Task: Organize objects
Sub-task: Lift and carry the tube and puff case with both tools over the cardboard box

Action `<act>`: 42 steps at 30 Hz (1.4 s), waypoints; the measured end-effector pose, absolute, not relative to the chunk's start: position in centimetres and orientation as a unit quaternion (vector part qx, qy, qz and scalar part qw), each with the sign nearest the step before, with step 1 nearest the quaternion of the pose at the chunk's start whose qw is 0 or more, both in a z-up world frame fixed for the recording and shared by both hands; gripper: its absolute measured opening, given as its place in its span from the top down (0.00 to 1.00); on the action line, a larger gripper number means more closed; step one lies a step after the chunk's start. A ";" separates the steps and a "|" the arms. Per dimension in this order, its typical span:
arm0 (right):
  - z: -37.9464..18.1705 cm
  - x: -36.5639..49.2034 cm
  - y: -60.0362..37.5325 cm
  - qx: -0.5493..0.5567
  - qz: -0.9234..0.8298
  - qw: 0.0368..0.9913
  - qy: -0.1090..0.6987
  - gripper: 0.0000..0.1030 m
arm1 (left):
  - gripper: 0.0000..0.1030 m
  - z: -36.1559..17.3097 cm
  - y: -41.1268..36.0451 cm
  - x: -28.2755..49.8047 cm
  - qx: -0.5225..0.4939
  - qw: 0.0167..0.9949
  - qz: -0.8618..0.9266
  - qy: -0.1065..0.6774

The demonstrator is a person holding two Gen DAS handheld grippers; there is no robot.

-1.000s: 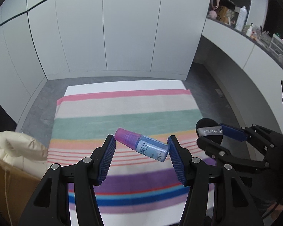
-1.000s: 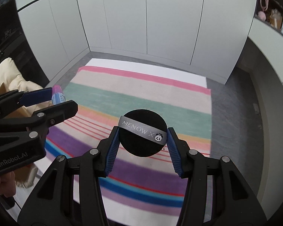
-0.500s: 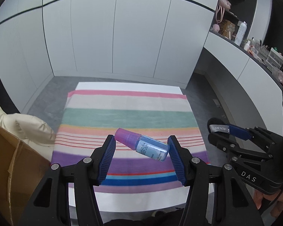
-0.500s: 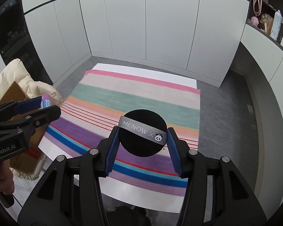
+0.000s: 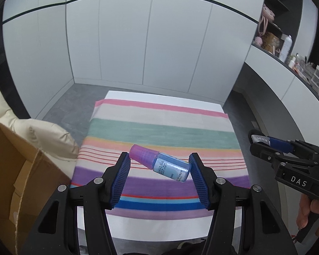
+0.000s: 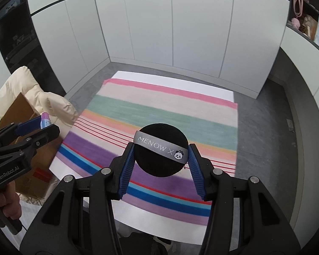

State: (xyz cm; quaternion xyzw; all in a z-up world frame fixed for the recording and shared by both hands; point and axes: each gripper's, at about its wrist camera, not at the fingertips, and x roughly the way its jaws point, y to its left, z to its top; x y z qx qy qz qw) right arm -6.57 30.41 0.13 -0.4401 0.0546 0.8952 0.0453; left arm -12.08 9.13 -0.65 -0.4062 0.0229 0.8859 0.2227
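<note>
While the left gripper (image 5: pixel 159 165) clamps a pink-capped blue bottle (image 5: pixel 161 165) and the right gripper (image 6: pixel 161 155) a black powder puff (image 6: pixel 159 152), carry both level toward the cardboard box (image 5: pixel 14 180), grips firm.

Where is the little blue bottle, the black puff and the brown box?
bottle (image 5: pixel 172 167): left wrist view, on its blue label.
puff (image 6: pixel 159 165): right wrist view, on its black face.
box (image 5: pixel 8 170): left wrist view, on its side wall.

Bottle (image 5: pixel 160 165) lies crosswise between the left fingers (image 5: pixel 120 179), puff (image 6: pixel 161 149) sits between the right fingers (image 6: pixel 194 170). Beneath and ahead of both: the cloth (image 5: pixel 159 127) on the surface (image 5: pixel 159 94). Left of the left fingers, the box (image 5: pixel 12 170), with the jacket (image 5: pixel 44 136) just behind it.
</note>
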 end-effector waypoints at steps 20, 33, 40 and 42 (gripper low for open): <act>0.3 -10.0 21.6 -0.436 0.899 -0.012 0.027 0.50 | 0.43 0.2 0.1 -11.9 -0.393 0.162 0.905 -0.020; 0.3 -11.9 15.4 -0.434 0.899 -0.057 0.007 0.50 | 0.43 0.2 -5.9 -11.1 -0.389 0.118 0.913 -0.034; 0.5 -12.6 11.9 -0.429 0.899 -0.081 -0.003 0.50 | 0.43 0.1 -9.1 -10.3 -0.386 0.091 0.917 -0.043; 0.5 -12.7 10.9 -0.428 0.899 -0.088 -0.006 0.50 | 0.43 0.0 -10.1 -10.2 -0.386 0.082 0.918 -0.046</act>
